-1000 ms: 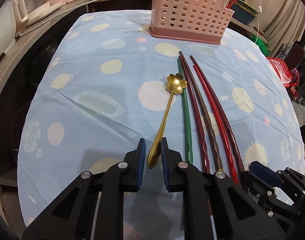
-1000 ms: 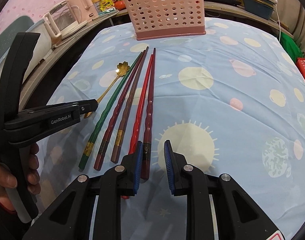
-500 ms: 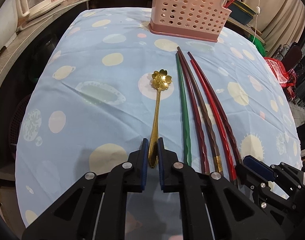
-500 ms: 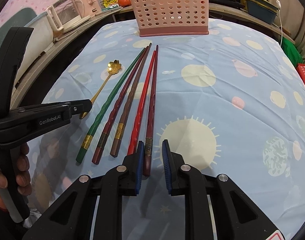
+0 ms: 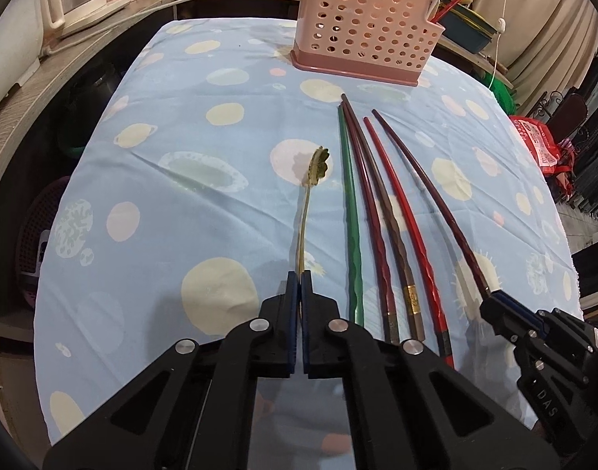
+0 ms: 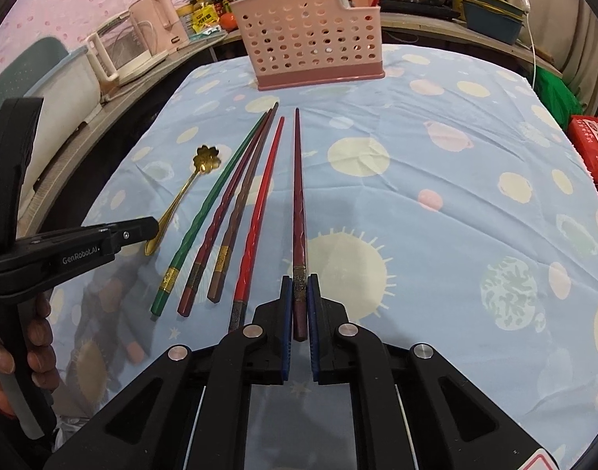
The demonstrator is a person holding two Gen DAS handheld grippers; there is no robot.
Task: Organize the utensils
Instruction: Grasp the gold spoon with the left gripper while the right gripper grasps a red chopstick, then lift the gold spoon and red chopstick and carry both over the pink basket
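Clamping had just finished: the gold flower spoon (image 5: 309, 211) was pinched in the left hand-held gripper (image 5: 300, 278), the maroon chopstick (image 6: 298, 211) in the right hand-held gripper (image 6: 299, 286), both readied for the pink basket (image 6: 307, 35) across the bench (image 6: 436, 196).

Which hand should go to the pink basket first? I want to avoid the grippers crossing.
Probably right. The right gripper is shut on the dark maroon chopstick, which points almost straight at the pink basket. The left gripper, shut on the gold spoon, sits further to the basket's side.
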